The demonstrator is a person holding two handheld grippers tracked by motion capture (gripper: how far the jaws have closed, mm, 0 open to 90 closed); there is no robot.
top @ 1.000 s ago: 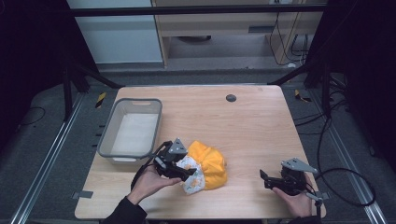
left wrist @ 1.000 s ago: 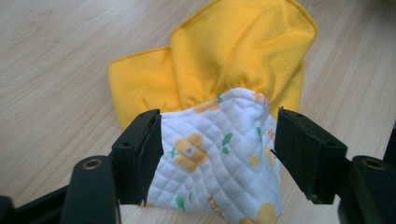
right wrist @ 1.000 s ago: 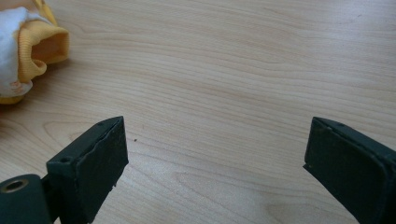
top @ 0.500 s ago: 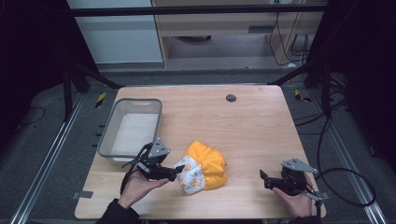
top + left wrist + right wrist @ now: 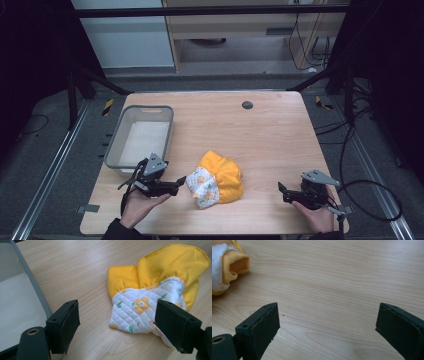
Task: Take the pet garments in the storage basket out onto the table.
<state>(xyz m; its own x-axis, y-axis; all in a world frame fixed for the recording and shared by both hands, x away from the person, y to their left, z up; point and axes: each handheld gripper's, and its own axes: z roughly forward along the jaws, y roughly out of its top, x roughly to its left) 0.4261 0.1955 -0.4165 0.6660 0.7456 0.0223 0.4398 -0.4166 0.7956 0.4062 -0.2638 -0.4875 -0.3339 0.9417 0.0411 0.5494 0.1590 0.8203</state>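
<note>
Yellow quilted cloth (image 5: 217,179) lies crumpled near the table's (image 5: 270,135) front edge, freed, just beside the left tongs (image 5: 179,183), whose jaws have just been opening with nothing between them, while the right tongs (image 5: 281,191) wait wide open, empty, near the front right corner.

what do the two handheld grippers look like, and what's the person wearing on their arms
Both the left gripper and right gripper are black, each topped by a grey three-cornered plate and trailing a black cable. Their fingers are flat, rectangular black pads; a brass-coloured ring sits at one finger's base. Dark sleeves cover the forearms at the high view's bottom edge.
</note>
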